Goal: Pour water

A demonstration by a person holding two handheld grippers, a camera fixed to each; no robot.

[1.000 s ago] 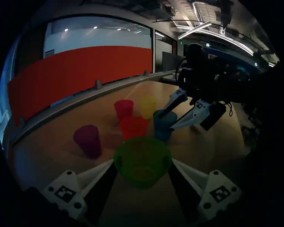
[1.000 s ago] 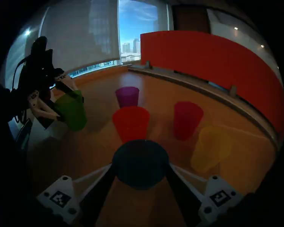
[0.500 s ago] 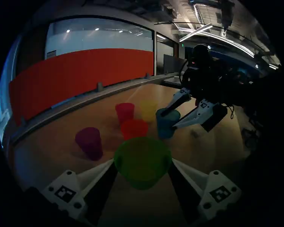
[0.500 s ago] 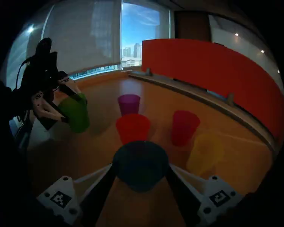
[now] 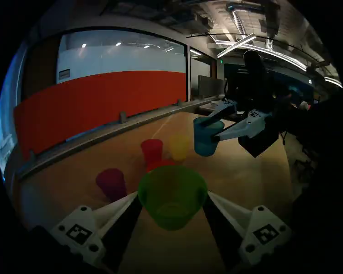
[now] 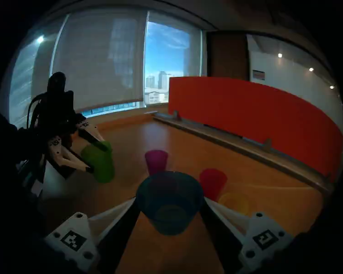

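Note:
My left gripper (image 5: pixel 171 208) is shut on a green cup (image 5: pixel 172 195), held upright above the wooden table (image 5: pixel 235 173). In the left gripper view the right gripper (image 5: pixel 219 125) hangs farther off, shut on a blue cup (image 5: pixel 206 137) raised clear of the table. My right gripper (image 6: pixel 170 208) holds that blue cup (image 6: pixel 169 201) upright between both fingers. In the right gripper view the left gripper (image 6: pixel 87 153) with the green cup (image 6: pixel 99 161) is at the left, lifted off the table.
Purple (image 5: pixel 112 182), pink (image 5: pixel 152 150), red (image 5: pixel 160 163) and yellow (image 5: pixel 179 146) cups stand on the table below. In the right gripper view the purple cup (image 6: pixel 156 160), pink cup (image 6: pixel 212 182) and yellow cup (image 6: pixel 235 203) show. A red partition (image 5: pixel 93 98) and rail line the table's far edge.
Both grippers have risen with their cups. The blue cup left the table and now hangs well above the standing cups, which look smaller and lower in both views.

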